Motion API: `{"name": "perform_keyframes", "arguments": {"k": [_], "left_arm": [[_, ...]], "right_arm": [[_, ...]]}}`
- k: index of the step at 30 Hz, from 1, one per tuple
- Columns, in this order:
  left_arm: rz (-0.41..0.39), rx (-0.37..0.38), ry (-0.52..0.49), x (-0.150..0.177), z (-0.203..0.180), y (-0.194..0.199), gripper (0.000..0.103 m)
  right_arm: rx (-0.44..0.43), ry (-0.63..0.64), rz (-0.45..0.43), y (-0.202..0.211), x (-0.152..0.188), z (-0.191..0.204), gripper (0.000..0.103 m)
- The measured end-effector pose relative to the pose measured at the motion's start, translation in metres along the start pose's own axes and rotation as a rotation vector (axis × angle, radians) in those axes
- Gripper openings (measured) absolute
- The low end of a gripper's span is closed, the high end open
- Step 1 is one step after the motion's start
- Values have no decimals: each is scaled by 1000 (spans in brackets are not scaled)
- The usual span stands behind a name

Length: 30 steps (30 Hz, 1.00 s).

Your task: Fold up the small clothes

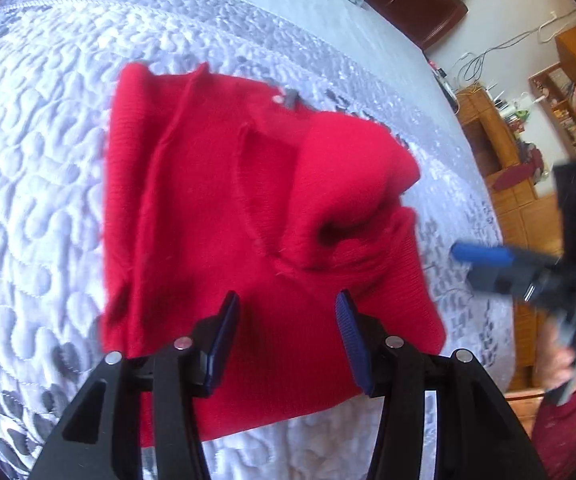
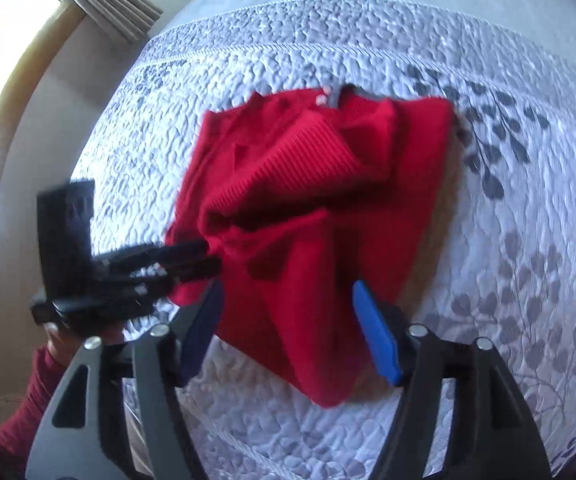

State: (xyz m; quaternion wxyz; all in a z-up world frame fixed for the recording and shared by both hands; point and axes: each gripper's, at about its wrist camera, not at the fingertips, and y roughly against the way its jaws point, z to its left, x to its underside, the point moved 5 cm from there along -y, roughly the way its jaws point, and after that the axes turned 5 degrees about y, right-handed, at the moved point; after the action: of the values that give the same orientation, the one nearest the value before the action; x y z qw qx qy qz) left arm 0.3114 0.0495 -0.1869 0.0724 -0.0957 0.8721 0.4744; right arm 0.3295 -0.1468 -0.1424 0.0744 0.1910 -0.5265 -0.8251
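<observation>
I see the red knitted sweater lying partly folded on the bed's grey-white quilted bedspread with a dark leaf print, one ribbed sleeve doubled over its middle. My left claw hangs above the sweater's near hem, its blue pads apart and gripping nothing. My right claw also stands apart over the sweater's near corner, nothing between its pads. In the left view it sits off the sweater's right edge.
</observation>
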Motion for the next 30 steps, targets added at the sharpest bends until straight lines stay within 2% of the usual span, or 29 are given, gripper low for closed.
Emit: {"name": "perform_keyframes", "arguments": {"k": [3, 5, 6, 7, 8, 10, 15, 18, 19, 21, 24, 26, 30], "left_arm": [[2, 28, 27, -9, -5, -3, 50], [5, 82, 71, -18, -5, -4, 50], [7, 97, 90, -20, -4, -4, 51], [12, 99, 108, -27, -2, -8, 51], [14, 93, 115, -31, -1, -10, 51], [23, 68, 106, -37, -2, -15, 51], [14, 33, 51, -54, -12, -18, 53], [3, -12, 20, -60, -14, -19, 56], [4, -15, 16, -61, -14, -18, 56], [-4, -26, 8, -62, -12, -13, 56], [-12, -39, -8, -62, -12, -8, 56], [-13, -42, -29, -63, -16, -8, 56], [-23, -85, -63, -72, -27, -15, 59]], "right_arm": [[-20, -12, 17, -16, 8, -4, 68], [-85, -33, 18, -26, 11, -5, 51], [-108, -46, 16, -30, 10, -7, 47], [-129, -62, 13, -31, 11, -9, 39], [-143, -72, 10, -33, 12, -10, 24], [-206, -77, 0, -33, 16, -8, 10], [-319, 59, -28, -25, 36, 31, 9], [-429, 133, 29, -36, 56, 61, 10], [-443, 144, 45, -40, 62, 67, 13], [-421, 154, 53, -44, 69, 69, 15], [-404, 115, 22, -36, 73, 54, 25], [-390, 88, 0, -29, 72, 41, 41], [-345, 34, -43, -15, 72, 15, 45]]}}
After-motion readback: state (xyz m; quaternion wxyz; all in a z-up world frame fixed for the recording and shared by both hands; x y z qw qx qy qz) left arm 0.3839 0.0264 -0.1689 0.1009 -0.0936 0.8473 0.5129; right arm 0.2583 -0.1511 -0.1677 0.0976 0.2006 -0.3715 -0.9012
